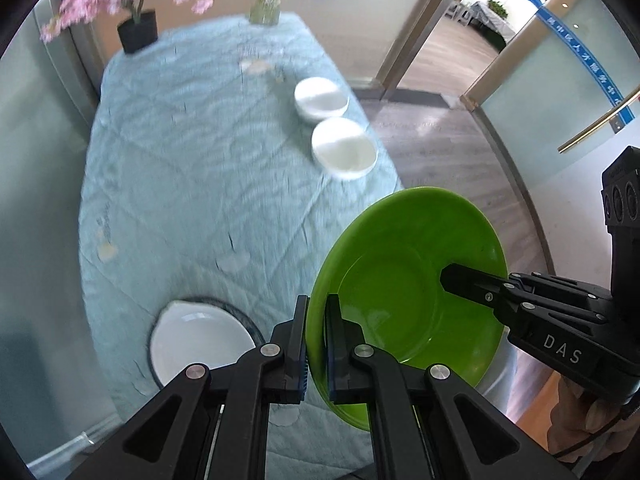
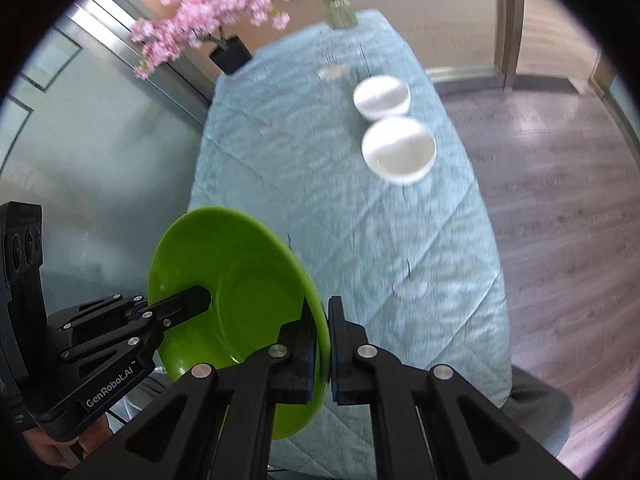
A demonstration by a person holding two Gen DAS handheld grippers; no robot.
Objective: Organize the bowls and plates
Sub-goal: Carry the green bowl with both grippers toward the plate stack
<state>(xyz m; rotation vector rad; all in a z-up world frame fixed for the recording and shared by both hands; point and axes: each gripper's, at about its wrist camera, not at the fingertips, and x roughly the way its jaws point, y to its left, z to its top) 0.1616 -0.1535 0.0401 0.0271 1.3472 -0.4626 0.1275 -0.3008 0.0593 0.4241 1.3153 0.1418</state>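
A green plate (image 1: 404, 280) is held in the air above the near end of the table, tilted on edge. My left gripper (image 1: 317, 344) is shut on its left rim. My right gripper (image 2: 320, 348) is shut on its opposite rim; the plate also shows in the right wrist view (image 2: 236, 280). The right gripper shows in the left wrist view (image 1: 460, 280), and the left gripper in the right wrist view (image 2: 192, 300). A white plate with a dark rim (image 1: 196, 340) lies on the table below. Two white bowls (image 1: 344, 152) (image 1: 320, 98) stand side by side near the right edge.
The table has a light blue quilted cloth (image 1: 192, 168). At its far end stand a black pot of pink flowers (image 1: 136, 34) and a glass vase (image 1: 265, 8). Wood floor (image 2: 560, 200) lies to the right; a glass wall runs along the left.
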